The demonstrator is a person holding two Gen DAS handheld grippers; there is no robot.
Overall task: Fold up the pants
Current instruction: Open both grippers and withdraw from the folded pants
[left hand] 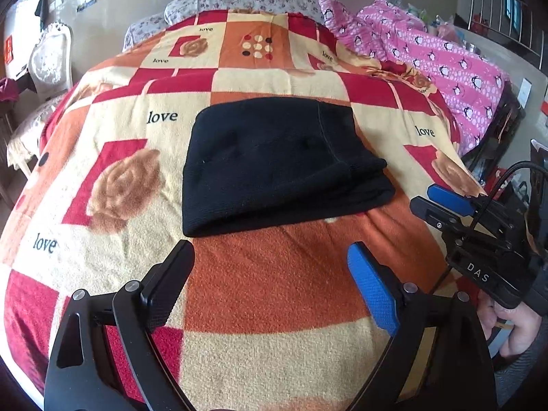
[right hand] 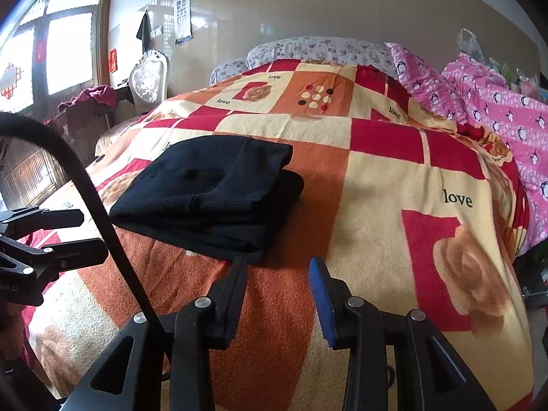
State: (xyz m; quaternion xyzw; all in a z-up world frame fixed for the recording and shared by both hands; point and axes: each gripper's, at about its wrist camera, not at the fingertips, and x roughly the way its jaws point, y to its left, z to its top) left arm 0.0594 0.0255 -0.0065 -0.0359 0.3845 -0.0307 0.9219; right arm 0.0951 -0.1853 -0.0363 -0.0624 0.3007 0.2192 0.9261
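The checked blanket (left hand: 281, 291), red, orange and cream with "love" printed on it, covers the bed and serves as the landmark here. Near the middle of the blanket lie the black pants (left hand: 274, 164), already folded into a thick, roughly square stack of layers, with a rounded fold toward the left and looser stacked edges toward the right. Beyond the blanket's far right edge is a pink penguin-print quilt (left hand: 445, 65).

The pants look like a soft knit: light, limp, with no stiffness of their own, and likely to cling a little to the fuzzy blanket rather than slide (so a lifted layer would probably drag the ones beneath). If another fold or a tidy-up is wanted, my judgement is that the stacked edges on the right are the place to pinch, taking all layers together.

The left gripper (left hand: 270, 274) hovers over the blanket just short of the pants' near edge, jaws spread wide and holding nothing. The right gripper (right hand: 277, 281) sits close to the pants' near right corner, its jaws also parted and empty.
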